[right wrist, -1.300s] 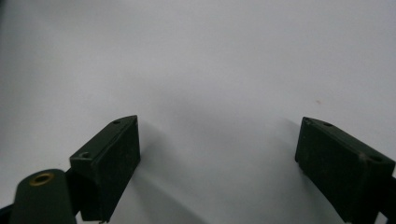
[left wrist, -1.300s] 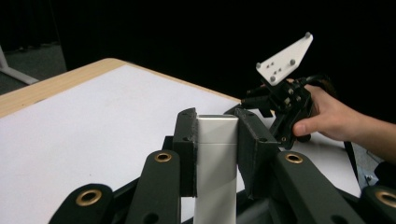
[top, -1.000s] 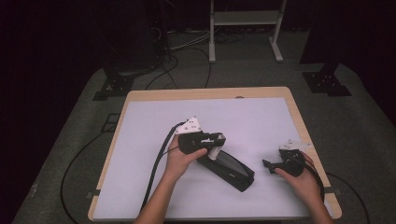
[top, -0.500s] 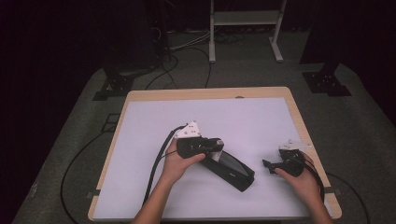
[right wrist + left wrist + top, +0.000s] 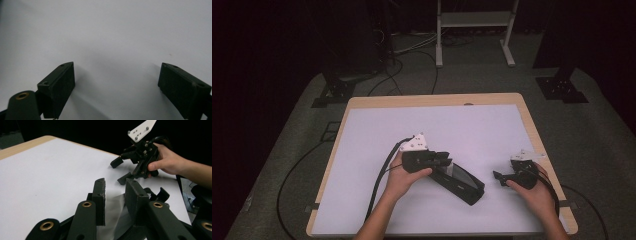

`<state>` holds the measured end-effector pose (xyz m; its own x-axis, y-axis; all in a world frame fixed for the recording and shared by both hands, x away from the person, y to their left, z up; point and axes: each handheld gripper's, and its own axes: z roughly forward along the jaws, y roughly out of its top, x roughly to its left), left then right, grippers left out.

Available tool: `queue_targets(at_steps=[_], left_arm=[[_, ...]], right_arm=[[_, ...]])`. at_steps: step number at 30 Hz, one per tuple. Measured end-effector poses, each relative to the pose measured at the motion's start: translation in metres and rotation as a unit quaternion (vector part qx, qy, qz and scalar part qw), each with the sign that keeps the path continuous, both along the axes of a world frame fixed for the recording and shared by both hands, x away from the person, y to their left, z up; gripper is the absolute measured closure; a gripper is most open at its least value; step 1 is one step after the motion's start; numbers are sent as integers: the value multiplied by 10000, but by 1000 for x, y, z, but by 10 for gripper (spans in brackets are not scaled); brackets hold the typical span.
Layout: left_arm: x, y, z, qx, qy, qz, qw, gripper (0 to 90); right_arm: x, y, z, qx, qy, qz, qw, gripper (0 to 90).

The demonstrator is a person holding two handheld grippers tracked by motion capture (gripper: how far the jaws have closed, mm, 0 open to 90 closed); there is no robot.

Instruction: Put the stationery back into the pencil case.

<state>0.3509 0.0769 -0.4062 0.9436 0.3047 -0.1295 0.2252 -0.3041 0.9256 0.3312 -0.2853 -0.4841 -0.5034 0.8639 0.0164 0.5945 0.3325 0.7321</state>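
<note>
The case (image 5: 459, 184), a long black box with a grey flap (image 5: 458, 171) at one end, has not shifted in the last second. It lies where it did, on the near half of the white mat (image 5: 422, 125), a little right of the mat's middle. What has changed is small: the left gripper (image 5: 447, 161) has sunk slightly toward the mat and settled lower on the case's flap end. Its jaws have kept the same narrow gap throughout.

In the left gripper view the flap (image 5: 117, 207) fills the space between the two pads of the left gripper (image 5: 115, 187). It looks pinched there, though I cannot be sure how firmly. My reading is that the grip is made and the hand is steadying, not yet lifting or pulling.

The case's long axis runs on a slant across the mat. The held end is toward the mat's middle and the free end points at the mat's near right corner. It lies flat.

The right gripper (image 5: 499, 177) has stayed put by the mat's right edge, well apart from the case's free end. Its jaws stand wide over bare mat, with nothing between them in the right gripper view (image 5: 116, 75). They point back toward the mat's middle.
</note>
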Motion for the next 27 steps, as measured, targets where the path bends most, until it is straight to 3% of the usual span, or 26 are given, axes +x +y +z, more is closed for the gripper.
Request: queue_targets(at_steps=[11, 22, 27], left_arm=[[-2, 7, 4, 30, -12, 61, 10000, 664], [-5, 28, 4, 155, -1, 354, 9993, 560], [-5, 37, 4, 308, 7, 466, 9984, 504]], right_arm=[[0, 0, 0, -2, 1, -1, 10000, 129], [0, 0, 0, -2, -1, -2, 10000, 129], [0, 0, 0, -2, 0, -2, 10000, 129]])
